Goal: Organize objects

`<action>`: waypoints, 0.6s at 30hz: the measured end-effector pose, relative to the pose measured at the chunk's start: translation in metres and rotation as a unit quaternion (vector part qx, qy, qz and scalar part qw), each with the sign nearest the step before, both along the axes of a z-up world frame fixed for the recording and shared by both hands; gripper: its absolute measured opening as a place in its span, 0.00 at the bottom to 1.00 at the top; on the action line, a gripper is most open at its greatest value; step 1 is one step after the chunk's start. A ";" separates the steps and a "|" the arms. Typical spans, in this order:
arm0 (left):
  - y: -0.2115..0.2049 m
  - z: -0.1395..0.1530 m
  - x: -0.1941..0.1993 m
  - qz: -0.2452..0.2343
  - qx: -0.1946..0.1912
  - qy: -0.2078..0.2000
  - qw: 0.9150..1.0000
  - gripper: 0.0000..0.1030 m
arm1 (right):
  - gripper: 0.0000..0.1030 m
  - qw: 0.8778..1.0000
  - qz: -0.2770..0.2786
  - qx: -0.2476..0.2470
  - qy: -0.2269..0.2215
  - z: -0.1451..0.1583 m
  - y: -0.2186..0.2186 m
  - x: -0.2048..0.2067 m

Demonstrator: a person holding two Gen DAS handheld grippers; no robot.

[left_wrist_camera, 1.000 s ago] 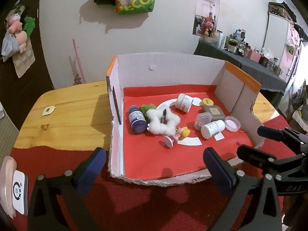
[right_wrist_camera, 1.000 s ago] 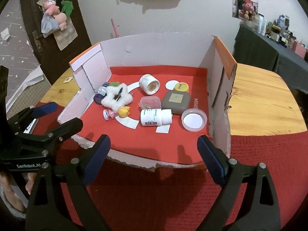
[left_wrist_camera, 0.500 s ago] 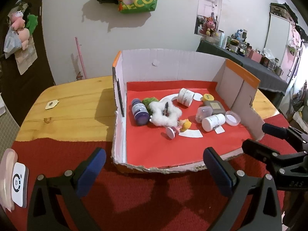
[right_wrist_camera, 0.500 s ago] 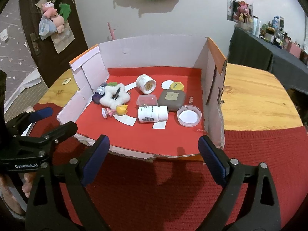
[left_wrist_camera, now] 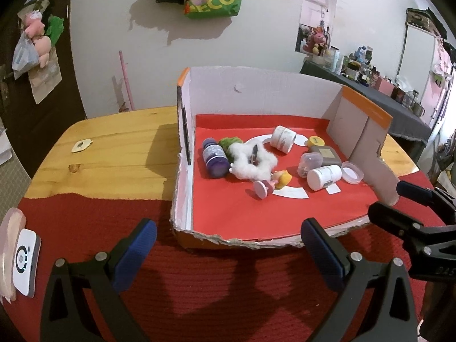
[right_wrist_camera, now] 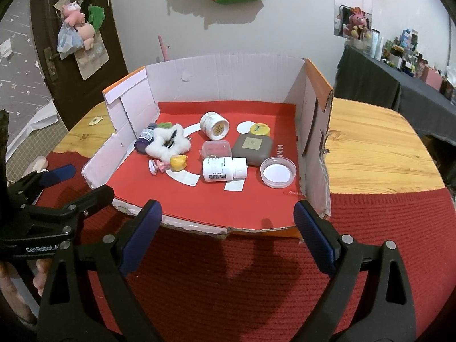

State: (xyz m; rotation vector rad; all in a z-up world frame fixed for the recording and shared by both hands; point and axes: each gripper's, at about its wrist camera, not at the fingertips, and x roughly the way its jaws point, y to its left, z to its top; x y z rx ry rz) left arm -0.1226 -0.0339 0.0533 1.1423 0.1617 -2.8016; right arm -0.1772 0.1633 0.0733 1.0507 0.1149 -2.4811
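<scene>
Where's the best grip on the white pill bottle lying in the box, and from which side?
Grip the white pill bottle across its labelled barrel, coming down from above. It lies on its side, cap toward the clear round lid, with the clear plastic case close behind, so a side approach looks crowded. Close the fingers across its width, front to back, probably mid-label.

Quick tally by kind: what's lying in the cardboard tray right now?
Bottles: 2 (white bottle, purple bottle)
Round containers: 3
Cases: 2
Scrunchies: 2
Toy figure: 1
Total: 10, counting only what shows in the cardboard tray.
</scene>
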 end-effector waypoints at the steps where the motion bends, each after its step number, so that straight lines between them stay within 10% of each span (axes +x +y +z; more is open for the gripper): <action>1: -0.001 0.000 0.000 0.000 0.003 0.000 1.000 1.00 | 0.92 1.000 0.000 -0.001 0.000 0.000 0.000 0.000; 18: 0.002 0.003 0.002 0.010 -0.013 0.012 1.000 1.00 | 0.92 1.000 0.000 -0.003 0.000 0.000 0.001 0.001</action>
